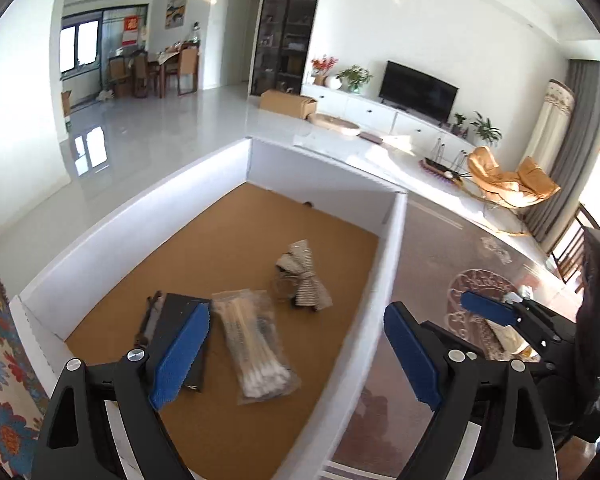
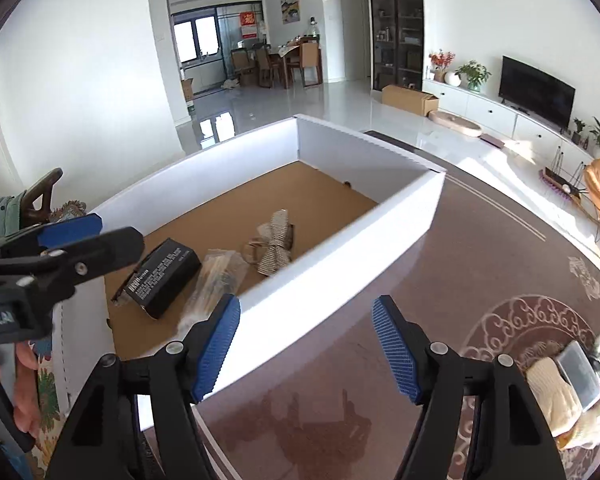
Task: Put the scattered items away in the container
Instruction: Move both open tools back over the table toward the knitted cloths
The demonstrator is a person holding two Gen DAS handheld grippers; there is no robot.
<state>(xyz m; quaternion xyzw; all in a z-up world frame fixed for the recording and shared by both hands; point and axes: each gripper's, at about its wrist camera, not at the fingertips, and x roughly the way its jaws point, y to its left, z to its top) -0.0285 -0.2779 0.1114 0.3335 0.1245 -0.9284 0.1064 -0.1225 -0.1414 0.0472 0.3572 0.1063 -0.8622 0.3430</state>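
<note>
A white box with a brown bottom stands on a dark brown table. Three things lie inside it, on the bottom. A black carton with white print is near the left wall. Just beside it, to the right, is a clear bag of cotton swabs. A striped bow lies a bit farther to the back, apart from the bag.

The left gripper hangs over the box w/ its fingers wide apart and nothing between them; the bag and the carton are seen below, not touched. One blue pad is over the carton, the other is above the box's right wall.

The right gripper is also open and empty. It is over the near wall of the box and the table in front of it. In the right wrist view a hand holds the left gripper's handle at the left edge.

On the table, right of the box, a cream cloth thing lies w/ a flat grey object on top; I cannot tell what they are exactly. Left of the box is a cloth with flowers.
</note>
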